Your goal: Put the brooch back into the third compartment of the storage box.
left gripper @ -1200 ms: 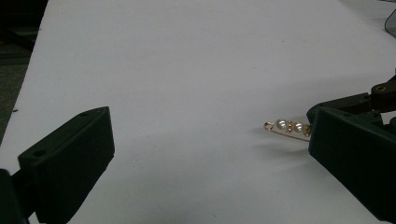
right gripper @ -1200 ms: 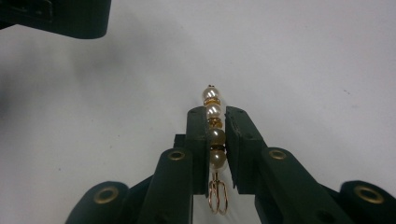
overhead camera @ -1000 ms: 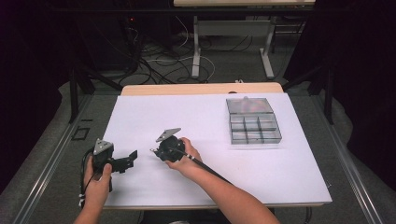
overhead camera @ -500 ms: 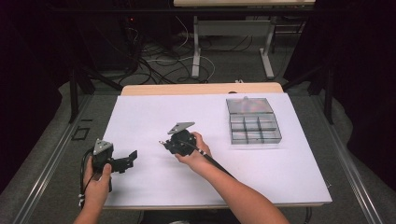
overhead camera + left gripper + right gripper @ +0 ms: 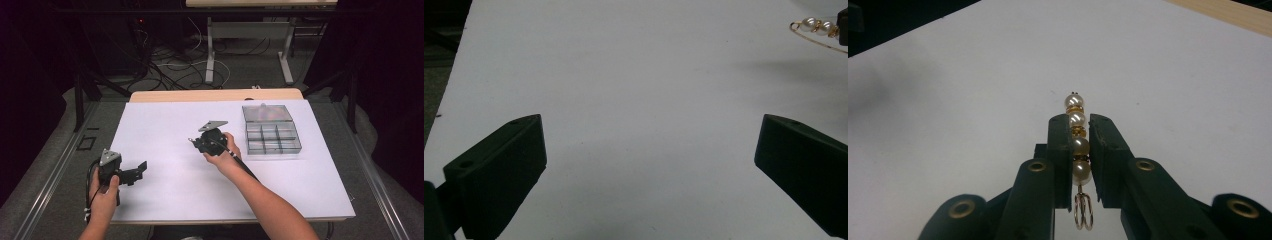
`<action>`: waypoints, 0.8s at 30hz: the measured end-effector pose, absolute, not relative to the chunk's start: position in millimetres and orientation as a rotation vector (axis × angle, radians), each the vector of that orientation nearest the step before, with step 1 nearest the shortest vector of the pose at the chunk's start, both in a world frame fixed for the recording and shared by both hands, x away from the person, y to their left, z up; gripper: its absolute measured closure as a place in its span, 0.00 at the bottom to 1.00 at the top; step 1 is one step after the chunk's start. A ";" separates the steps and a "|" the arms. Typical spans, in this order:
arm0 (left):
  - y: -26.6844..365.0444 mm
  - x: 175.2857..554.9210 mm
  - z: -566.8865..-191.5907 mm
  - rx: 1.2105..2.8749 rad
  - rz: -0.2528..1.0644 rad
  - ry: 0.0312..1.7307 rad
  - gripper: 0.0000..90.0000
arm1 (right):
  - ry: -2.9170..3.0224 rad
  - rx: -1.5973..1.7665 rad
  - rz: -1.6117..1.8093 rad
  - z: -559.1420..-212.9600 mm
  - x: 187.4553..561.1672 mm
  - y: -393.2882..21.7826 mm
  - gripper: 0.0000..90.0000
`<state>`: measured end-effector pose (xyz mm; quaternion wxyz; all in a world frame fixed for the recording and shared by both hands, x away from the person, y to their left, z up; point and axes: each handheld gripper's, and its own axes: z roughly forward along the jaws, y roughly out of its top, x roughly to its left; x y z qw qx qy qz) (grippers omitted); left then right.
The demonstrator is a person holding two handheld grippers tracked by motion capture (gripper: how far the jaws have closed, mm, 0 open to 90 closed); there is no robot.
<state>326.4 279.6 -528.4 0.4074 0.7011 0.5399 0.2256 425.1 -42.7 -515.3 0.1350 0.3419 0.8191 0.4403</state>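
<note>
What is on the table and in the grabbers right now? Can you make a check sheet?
Surface: white sheet covers the tabletop; a strip of bare wood shows at the far edge.
Job's things: a pearl and gold wire piece; a clear compartment box at the far right, contents too small to tell.
Clutter: nothing seen.
Grippers: right gripper is shut on the pearl piece, held above the sheet; left gripper is open, nothing between its jaws.
Cables: a black cable trails from the right gripper along the forearm; loose cables lie on the floor beyond.
Surroundings: dark room, metal table legs behind.
</note>
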 end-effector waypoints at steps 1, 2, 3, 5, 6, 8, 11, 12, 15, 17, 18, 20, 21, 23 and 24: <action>279.4 326.4 -528.5 1.763 0.570 1.362 0.01 | 2.373 0.991 1.276 -515.3 425.1 -42.7 0.89; 279.3 326.2 -528.3 1.762 0.569 1.364 0.01 | 2.367 0.998 1.279 -514.8 426.4 -45.7 0.89; 279.3 326.2 -528.3 1.763 0.570 1.364 0.01 | 2.366 1.009 1.260 -513.6 427.4 -49.4 0.89; 279.3 326.2 -528.4 1.764 0.571 1.363 0.01 | 2.342 1.011 1.273 -513.0 430.1 -56.2 0.89; 279.3 326.3 -528.5 1.764 0.570 1.363 0.01 | 2.324 1.016 1.283 -512.9 431.1 -59.2 0.89; 279.2 326.3 -528.5 1.763 0.570 1.363 0.01 | 2.328 1.028 1.261 -510.6 432.9 -66.6 0.89; 279.0 326.3 -528.5 1.767 0.569 1.361 0.01 | 2.304 1.053 1.260 -508.5 434.9 -75.8 0.89; 278.9 326.2 -528.5 1.767 0.569 1.362 0.01 | 2.298 1.049 1.263 -508.2 436.2 -78.9 0.89; 278.9 326.1 -528.5 1.768 0.568 1.364 0.01 | 2.276 1.064 1.250 -506.2 438.6 -88.8 0.89; 278.9 326.1 -528.6 1.768 0.567 1.364 0.01 | 2.260 1.090 1.248 -504.9 439.8 -95.4 0.89; 278.9 326.1 -528.5 1.768 0.567 1.364 0.01 | 2.252 1.086 1.241 -504.5 441.2 -99.0 0.89; 278.7 325.9 -528.5 1.764 0.572 1.363 0.01 | 2.243 1.090 1.236 -503.1 443.0 -105.8 0.89; 279.0 326.0 -528.3 1.766 0.571 1.362 0.01 | 2.231 1.105 1.229 -502.5 443.2 -108.7 0.89; 279.1 326.1 -528.5 1.764 0.574 1.363 0.01 | 2.228 1.116 1.211 -501.3 444.5 -116.0 0.89; 279.2 325.9 -528.4 1.765 0.573 1.364 0.01 | 2.218 1.115 1.209 -501.4 445.6 -119.8 0.89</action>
